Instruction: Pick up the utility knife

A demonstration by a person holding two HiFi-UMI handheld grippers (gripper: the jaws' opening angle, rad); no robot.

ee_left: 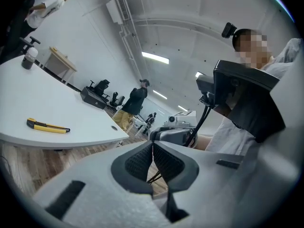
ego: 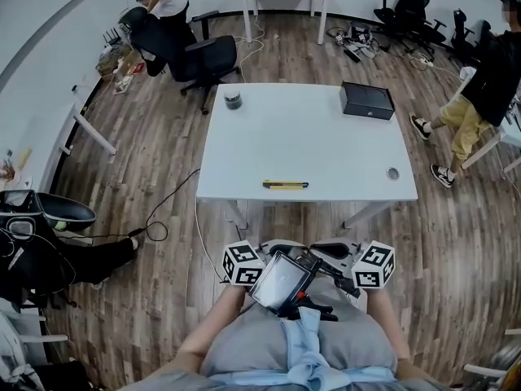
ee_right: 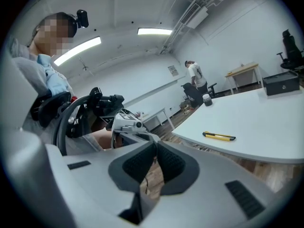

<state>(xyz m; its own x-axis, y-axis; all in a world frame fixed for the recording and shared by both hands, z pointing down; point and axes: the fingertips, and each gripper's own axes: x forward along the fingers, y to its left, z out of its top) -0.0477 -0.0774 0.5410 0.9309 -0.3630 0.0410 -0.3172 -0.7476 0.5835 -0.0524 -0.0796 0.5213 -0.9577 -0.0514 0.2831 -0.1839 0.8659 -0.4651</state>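
My left hand-held gripper [ee_left: 153,145] and right hand-held gripper [ee_right: 156,147] sit closed, empty, the utility knife [ego: 285,185] well clear of both. It looks light, stiff and slim; I'd pinch mid-handle.

My left gripper [ee_left: 153,145] and right gripper [ee_right: 156,145]: both closed, held low in front of my waist.
Item one, left gripper: jaws together with nothing between them, pointing level across my front, its marker cube [ego: 242,263] at the end of my left forearm [ego: 213,326]. Item two, right gripper: jaws together and empty, tipped slightly down, facing the left one, its marker cube [ego: 374,265] at the end of my right forearm [ego: 389,320]. The two sit near each other, not touching.
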